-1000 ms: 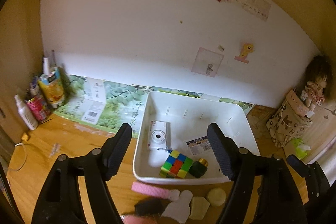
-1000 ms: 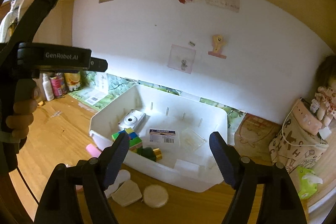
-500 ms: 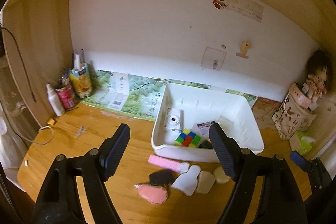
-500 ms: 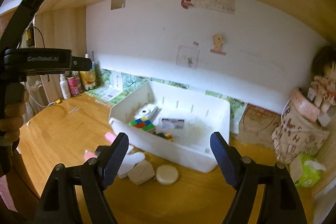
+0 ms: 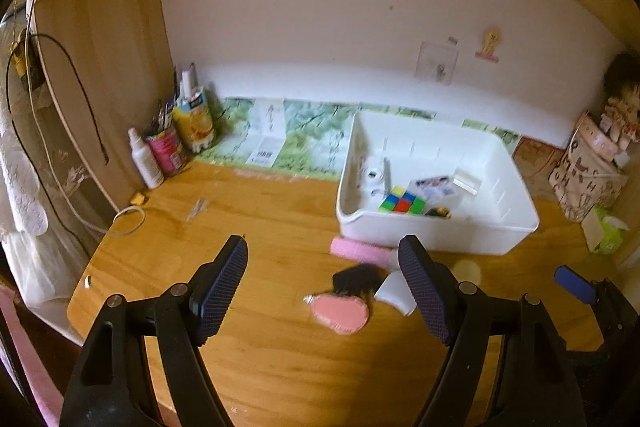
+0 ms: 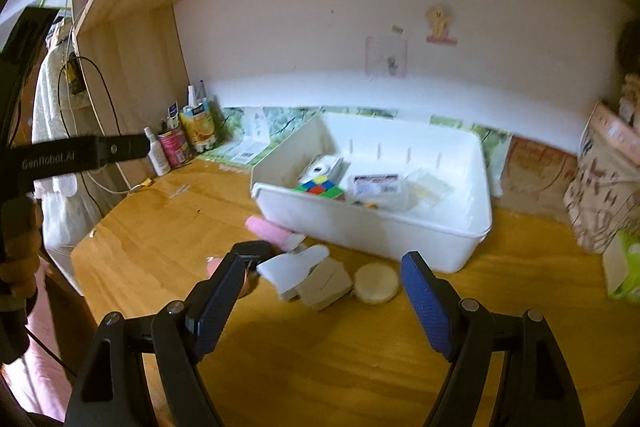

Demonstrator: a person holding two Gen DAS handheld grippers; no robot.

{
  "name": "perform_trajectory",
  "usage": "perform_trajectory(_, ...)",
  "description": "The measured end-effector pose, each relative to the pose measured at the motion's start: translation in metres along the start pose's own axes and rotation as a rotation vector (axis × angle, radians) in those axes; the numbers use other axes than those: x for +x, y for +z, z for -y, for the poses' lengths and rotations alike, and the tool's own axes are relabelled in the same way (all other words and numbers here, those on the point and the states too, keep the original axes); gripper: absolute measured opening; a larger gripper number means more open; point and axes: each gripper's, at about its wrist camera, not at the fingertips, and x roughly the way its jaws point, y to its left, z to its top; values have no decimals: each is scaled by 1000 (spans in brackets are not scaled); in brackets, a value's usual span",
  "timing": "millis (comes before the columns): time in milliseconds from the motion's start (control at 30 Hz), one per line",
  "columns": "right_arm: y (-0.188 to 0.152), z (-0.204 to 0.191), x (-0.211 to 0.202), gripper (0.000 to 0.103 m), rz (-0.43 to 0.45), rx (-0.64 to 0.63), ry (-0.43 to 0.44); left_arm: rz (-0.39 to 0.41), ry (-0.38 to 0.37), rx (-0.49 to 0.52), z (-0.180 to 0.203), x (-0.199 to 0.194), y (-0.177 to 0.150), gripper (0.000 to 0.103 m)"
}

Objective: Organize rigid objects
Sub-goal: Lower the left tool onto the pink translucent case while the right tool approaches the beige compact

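Here the big wooden desk [image 6: 160,227] fills most of the view. A white bin [image 6: 372,231] sits on it near the back wall. Inside the bin are a small white camera [image 6: 322,167], a colorful cube [image 6: 319,188] just beside it, and a clear box with a label [image 6: 378,185].

In front of the bin, some things lie on the desk close together. A pink bar [image 6: 266,229] lies right by the bin wall. Near it are a black thing [image 5: 354,281], a pink oval brush [image 5: 340,315], a white flat piece [image 6: 290,267], a pale block [image 6: 326,287] and a round cream disc [image 6: 377,283].

At the far left corner stand a white bottle [image 5: 145,163], a pink can [image 5: 166,151] and a yellow carton [image 5: 195,121], all next to each other. A patterned bag [image 5: 586,175] stands at the right side.

The left gripper [image 5: 326,285] hangs above the desk with its fingers wide apart and nothing between them. The right gripper [image 6: 322,301] is also spread wide and holds nothing. It hangs over the small things in front of the bin.
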Motion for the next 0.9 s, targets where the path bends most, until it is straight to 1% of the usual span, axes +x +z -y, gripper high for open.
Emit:
perform_trajectory(200, -3, -6, 10, 81, -42, 8, 4, -74, -7, -12, -9, 16, -8, 83)
perform_trajectory(367, -4, -8, 22, 81, -86, 43, -4, -153, -17, -3, -14, 34, -14, 83)
perform_trajectory(533, -8, -7, 36, 81, -142, 89, -45, -244, -41, 13, -21, 54, -23, 86)
perform_trajectory(767, -16, 5, 58, 81, -233, 232, -94, -363, -89, 46, -24, 83, -33, 86)
perform_trajectory(800, -17, 6, 60, 81, -241, 248, -101, -384, -105, 57, -23, 89, -35, 86)
perform_trajectory(900, -21, 12, 68, 81, -267, 314, -125, -420, -128, 86, -21, 100, -38, 86)
